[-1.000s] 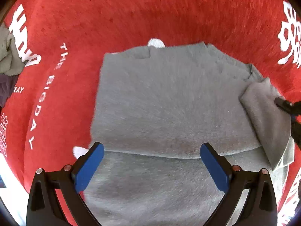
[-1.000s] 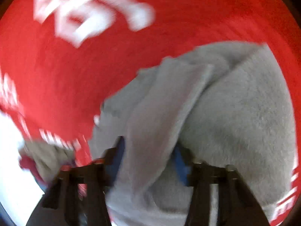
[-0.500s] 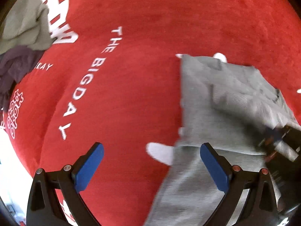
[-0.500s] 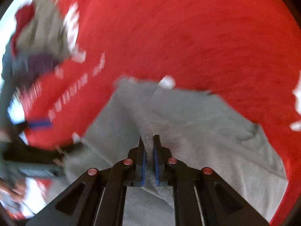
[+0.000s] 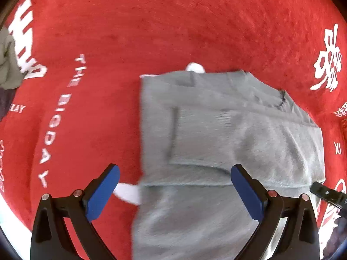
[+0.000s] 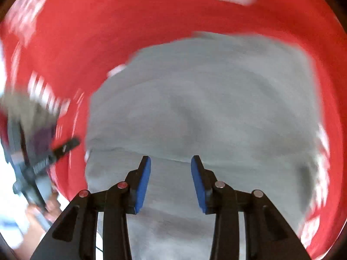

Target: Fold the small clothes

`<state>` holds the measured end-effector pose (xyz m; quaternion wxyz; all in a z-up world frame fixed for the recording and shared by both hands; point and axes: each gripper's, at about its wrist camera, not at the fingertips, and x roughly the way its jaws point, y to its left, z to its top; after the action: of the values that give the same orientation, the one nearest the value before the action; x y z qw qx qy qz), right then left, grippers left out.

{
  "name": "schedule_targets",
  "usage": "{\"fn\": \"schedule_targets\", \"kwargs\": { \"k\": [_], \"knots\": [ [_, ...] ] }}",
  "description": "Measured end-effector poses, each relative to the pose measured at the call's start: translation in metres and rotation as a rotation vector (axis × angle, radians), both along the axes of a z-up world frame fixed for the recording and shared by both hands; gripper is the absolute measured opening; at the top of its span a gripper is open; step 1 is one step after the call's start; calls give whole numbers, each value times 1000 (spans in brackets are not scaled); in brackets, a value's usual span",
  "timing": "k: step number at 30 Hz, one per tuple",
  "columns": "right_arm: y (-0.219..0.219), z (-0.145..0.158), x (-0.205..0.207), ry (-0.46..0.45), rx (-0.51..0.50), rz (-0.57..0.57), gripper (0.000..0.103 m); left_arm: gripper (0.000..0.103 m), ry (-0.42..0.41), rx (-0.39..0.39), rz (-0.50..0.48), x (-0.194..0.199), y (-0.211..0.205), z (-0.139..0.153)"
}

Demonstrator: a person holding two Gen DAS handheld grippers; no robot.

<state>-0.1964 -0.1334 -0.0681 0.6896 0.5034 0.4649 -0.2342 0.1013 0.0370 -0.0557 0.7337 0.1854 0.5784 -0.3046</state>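
Observation:
A grey fuzzy sweater (image 5: pixel 227 134) lies on a red cloth with white lettering (image 5: pixel 130 32), its sleeve folded in across the body. My left gripper (image 5: pixel 174 191) hangs wide open above the sweater's near left edge, nothing between its blue pads (image 5: pixel 104 192). In the right wrist view the same sweater (image 6: pixel 216 99) fills the middle, blurred. My right gripper (image 6: pixel 170 182) is over it with its jaws opening; the pads (image 6: pixel 143 184) stand apart and hold nothing. A fingertip of the right gripper (image 5: pixel 325 192) shows at the left view's right edge.
A pile of other clothes (image 5: pixel 7 65), olive and dark, lies at the far left edge of the red cloth. In the right wrist view the left gripper (image 6: pixel 43 156) and a hand (image 6: pixel 47 208) show blurred at the left, beside that pile (image 6: pixel 32 117).
My right gripper carried the sleeve across the sweater, let it go and pulled back, jaws parting. The left gripper swung left and came back over the sweater's edge, staying open.

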Motion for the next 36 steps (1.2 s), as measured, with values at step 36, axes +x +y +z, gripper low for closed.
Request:
{"fn": "schedule_targets", "kwargs": {
  "k": [36],
  "knots": [
    [-47, -12, -52, 94, -132, 43, 15, 103, -28, 104, -72, -24, -41, -36]
  ]
}}
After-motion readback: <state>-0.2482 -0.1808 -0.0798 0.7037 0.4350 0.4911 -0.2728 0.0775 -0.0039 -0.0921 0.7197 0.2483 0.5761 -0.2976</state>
